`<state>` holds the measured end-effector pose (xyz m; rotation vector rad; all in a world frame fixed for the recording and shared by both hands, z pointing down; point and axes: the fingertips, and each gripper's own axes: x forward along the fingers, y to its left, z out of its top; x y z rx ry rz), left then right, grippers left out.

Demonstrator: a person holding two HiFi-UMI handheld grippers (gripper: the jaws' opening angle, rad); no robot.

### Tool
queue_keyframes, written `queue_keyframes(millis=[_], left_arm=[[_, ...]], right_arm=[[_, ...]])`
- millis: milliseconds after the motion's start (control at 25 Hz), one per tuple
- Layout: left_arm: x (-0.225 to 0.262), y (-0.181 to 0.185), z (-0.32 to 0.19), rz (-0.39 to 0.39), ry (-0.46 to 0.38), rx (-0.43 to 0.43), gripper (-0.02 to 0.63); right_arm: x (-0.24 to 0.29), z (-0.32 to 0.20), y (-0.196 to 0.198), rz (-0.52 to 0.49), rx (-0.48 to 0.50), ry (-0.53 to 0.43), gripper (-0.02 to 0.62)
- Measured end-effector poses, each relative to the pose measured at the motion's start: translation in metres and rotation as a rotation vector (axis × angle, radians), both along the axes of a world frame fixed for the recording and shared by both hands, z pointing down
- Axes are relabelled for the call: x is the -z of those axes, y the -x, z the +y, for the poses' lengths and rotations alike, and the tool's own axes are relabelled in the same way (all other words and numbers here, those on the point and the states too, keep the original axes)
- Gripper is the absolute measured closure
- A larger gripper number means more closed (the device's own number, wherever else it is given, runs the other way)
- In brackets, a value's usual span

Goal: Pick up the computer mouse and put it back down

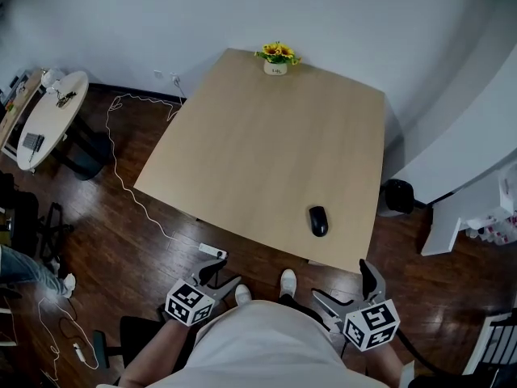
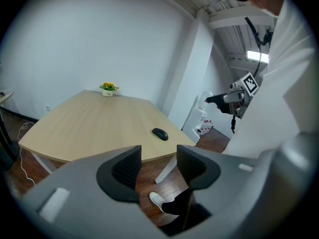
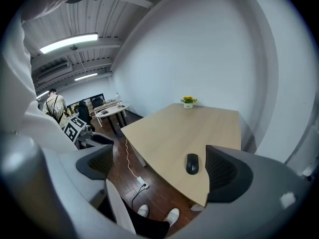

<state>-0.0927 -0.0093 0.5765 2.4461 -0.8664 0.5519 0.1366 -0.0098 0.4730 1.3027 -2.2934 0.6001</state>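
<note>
A black computer mouse (image 1: 318, 221) lies on the light wooden table (image 1: 258, 152), near its front right corner. Both grippers hang in front of the table's near edge, over the floor and close to the person's body. My left gripper (image 1: 218, 275) is open with nothing between its pads (image 2: 127, 168); the mouse (image 2: 160, 134) shows beyond them to the right. My right gripper (image 1: 343, 285) stands wide open and empty. In the right gripper view the mouse (image 3: 192, 164) appears far off, just inside the right pad (image 3: 222, 173).
A small pot of yellow flowers (image 1: 276, 57) stands at the table's far edge. A white cable and power strip (image 1: 212, 250) lie on the dark wooden floor at the front left. A round white table (image 1: 50, 115) is at far left, a black bin (image 1: 398, 195) at right.
</note>
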Motion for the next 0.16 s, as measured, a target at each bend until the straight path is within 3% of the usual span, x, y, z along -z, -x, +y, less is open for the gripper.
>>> queue_keyframes(millis=[160], left_arm=[[-0.004, 0.021, 0.006, 0.001, -0.005, -0.004, 0.400]], right_arm=[[-0.006, 0.011, 0.021, -0.003, -0.010, 0.007, 0.012]])
